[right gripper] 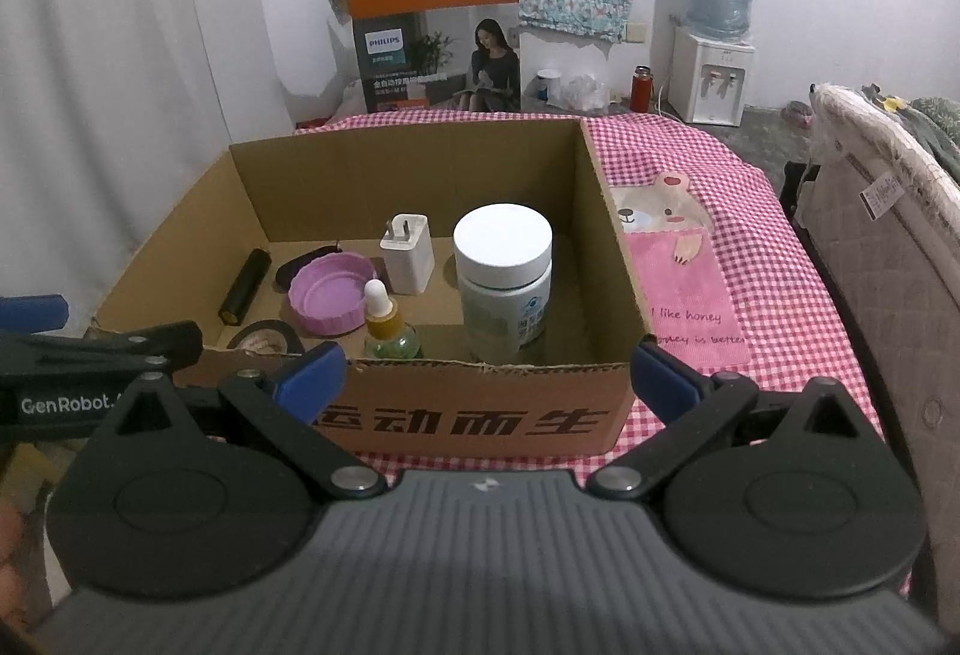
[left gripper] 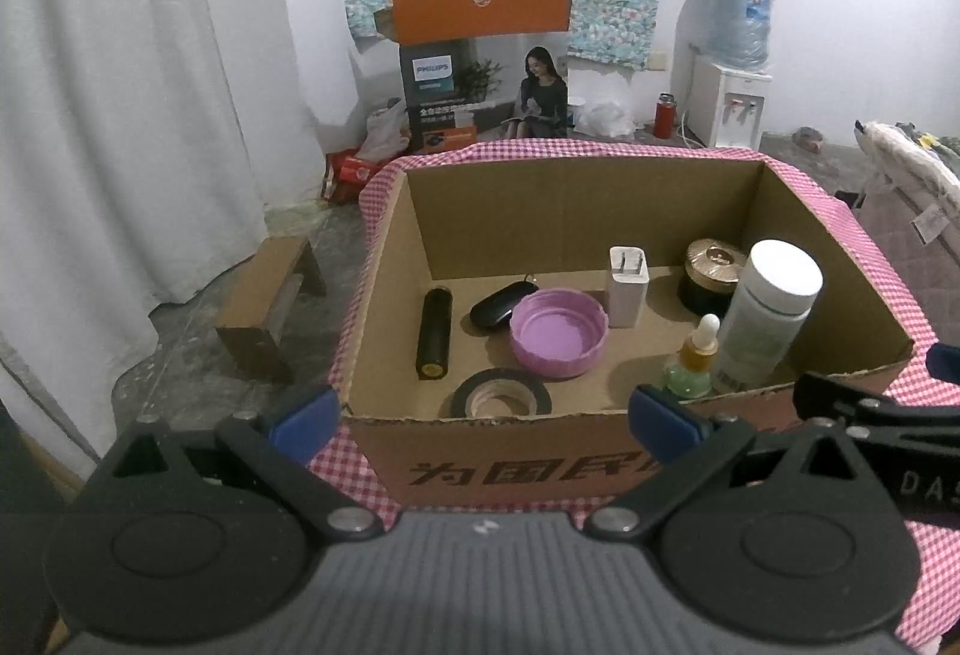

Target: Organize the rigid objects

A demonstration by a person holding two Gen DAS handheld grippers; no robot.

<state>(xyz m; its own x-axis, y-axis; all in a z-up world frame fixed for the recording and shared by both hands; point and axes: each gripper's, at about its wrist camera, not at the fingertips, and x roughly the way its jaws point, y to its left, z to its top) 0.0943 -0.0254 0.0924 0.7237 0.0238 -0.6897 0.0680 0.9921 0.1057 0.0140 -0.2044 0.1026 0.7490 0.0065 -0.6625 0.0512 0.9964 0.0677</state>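
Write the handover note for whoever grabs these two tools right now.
Left tool: open, holding nothing, in front of the cardboard box's near wall.
Right tool: open, holding nothing, at the same wall, further right.
In the box: black cylinder lying down, tape roll, pink lid open side up, black case, white charger upright, gold-lidded jar, dropper bottle, white-capped bottle.
Done: all eight items sit inside the box; none shows on the checkered cloth.
Left: probably nothing beyond tidying; check with whoever set the job.
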